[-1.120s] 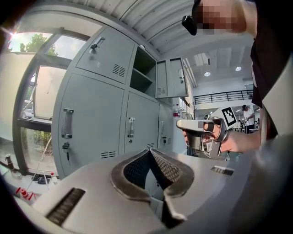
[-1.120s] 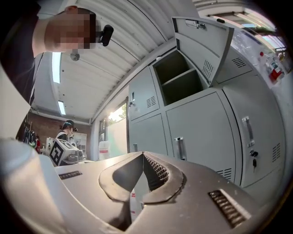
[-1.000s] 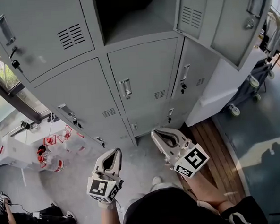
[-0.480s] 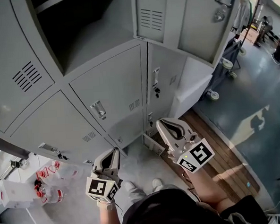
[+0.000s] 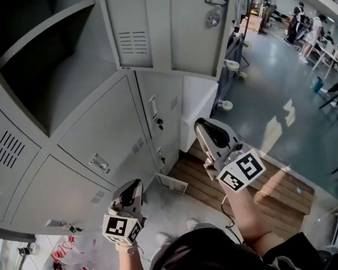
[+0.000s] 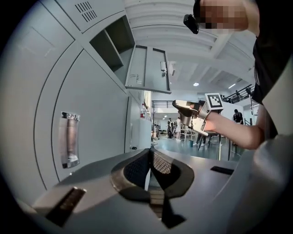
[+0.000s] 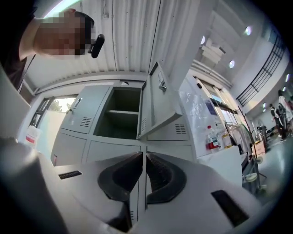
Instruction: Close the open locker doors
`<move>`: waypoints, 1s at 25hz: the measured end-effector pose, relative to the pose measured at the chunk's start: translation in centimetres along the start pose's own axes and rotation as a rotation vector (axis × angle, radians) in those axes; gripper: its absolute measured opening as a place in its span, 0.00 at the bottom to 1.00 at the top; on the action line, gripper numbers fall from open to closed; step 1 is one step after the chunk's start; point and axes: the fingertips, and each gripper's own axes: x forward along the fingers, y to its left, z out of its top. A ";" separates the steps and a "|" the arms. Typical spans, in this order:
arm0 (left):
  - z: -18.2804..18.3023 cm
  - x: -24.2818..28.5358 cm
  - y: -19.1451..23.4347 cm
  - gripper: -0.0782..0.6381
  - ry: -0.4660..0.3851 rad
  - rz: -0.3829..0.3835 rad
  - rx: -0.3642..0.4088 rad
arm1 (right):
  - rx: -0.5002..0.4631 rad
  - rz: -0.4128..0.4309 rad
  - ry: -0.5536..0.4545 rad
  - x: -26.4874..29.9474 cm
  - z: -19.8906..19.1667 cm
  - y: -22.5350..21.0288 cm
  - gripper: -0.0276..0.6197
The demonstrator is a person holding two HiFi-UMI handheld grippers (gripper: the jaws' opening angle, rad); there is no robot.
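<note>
Door: one locker door [image 5: 162, 29] is open, swung out from the grey lockers [image 5: 101, 141]; its inner face shows vent slots and a latch near the top edge.
Compartment: the compartment [image 5: 39, 71] lies just left of the door in the head view, dark inside, with a shelf across it.
Left gripper: the left gripper [image 5: 131, 188] is well below the door and left of it, touching nothing. Its fingers are pressed together with nothing between them, tips aimed at the shut doors.
Right gripper: the right gripper [image 5: 206, 129] is below the door, nearer to it than the left gripper and clear of it. Its fingers are pressed together but for a hairline slit, nothing held. Its own view looks up at the door's free edge.
Shut doors: the shut doors [image 5: 156, 112] below the door all sit flush, each with a handle.
Cabinet: a white cabinet [image 5: 199, 110] stands below the door and to its right, just beside the lockers.
Pallet: a wooden pallet [image 5: 269, 185] lies on the floor well below the door, under the right gripper.
Cart: a wheeled cart [image 5: 231, 71] shows just past the door's right edge.
Bottles: red-capped bottles [image 5: 68, 263] sit far below and left of the door.
People: people [image 5: 305, 23] stand far right of the door.
</note>
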 end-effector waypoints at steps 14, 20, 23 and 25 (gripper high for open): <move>1.5 4.0 -0.1 0.13 -0.022 -0.098 0.019 | 0.001 -0.125 -0.097 1.5 5.9 -6.5 0.26; 1.8 3.9 0.4 0.13 -0.025 -0.075 0.019 | 0.016 -0.100 -0.125 2.4 7.4 -7.3 0.32; 1.6 3.7 0.2 0.13 -0.018 -0.067 0.026 | 0.015 -0.078 -0.137 2.9 8.1 -7.4 0.32; 1.6 3.5 0.0 0.13 -0.014 -0.058 0.026 | 0.015 -0.060 -0.146 3.1 8.6 -7.2 0.32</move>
